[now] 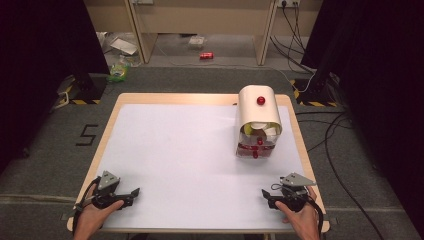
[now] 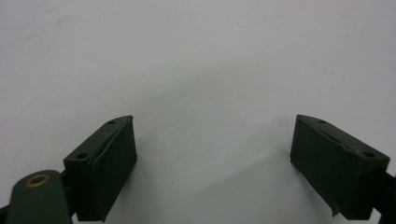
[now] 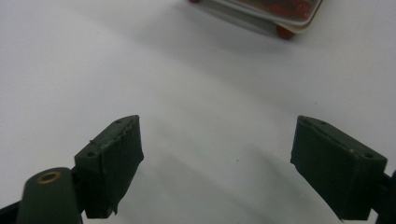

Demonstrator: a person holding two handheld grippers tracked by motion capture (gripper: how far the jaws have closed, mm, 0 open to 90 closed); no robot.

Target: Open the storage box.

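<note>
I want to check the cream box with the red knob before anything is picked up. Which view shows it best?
The high view: the whole box stands at the table's far right. The right gripper view catches just its bottom edge; the left gripper view faces bare tabletop.

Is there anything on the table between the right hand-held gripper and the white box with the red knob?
No. In the high view, only bare white table top lies between the right hand-held gripper and the white box.

Tongs (image 3: 217,163) spread wide over white table (image 3: 140,70), red-footed container (image 3: 266,14) at the top edge.
</note>
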